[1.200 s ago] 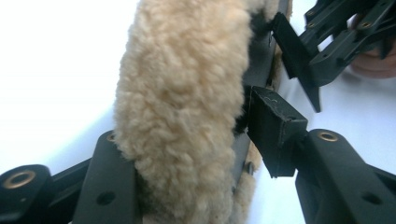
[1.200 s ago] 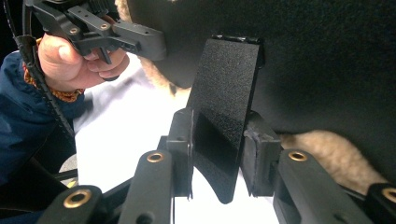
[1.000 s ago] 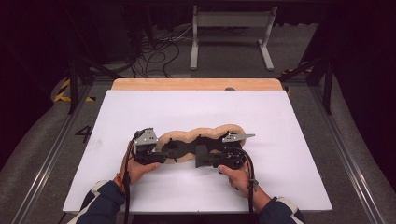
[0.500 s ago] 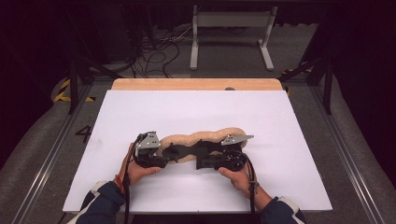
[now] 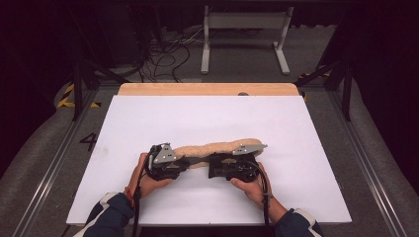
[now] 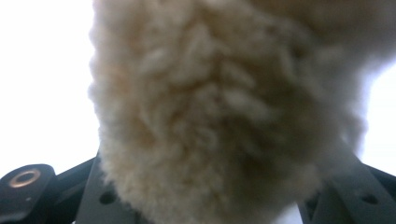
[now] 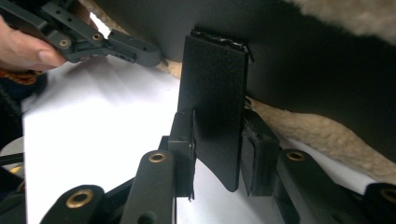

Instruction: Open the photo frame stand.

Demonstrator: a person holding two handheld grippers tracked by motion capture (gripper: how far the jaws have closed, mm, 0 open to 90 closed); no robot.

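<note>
Low at the centre of the high view, the fleecy tan pad (image 5: 217, 148) lies across the white sheet (image 5: 207, 118), the left gripper (image 5: 184, 161) having just been closing around its fleece, the right gripper (image 7: 217, 154) pinching its black strap (image 7: 215, 107).

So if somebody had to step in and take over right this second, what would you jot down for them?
Left gripper: its jaws have just been closing around the left end of the fleecy tan piece; whether the pads press on it cannot be told.
Right gripper: shut on a black strap that belongs to the dark side of the piece.
Where things are: the fleecy piece lies stretched out lengthwise on the white sheet, between the two grippers, near the person's edge of the table.
Done: both ends are taken in hand.
Left: what follows isn't clear; probably lifting, turning or folding the piece.
</note>
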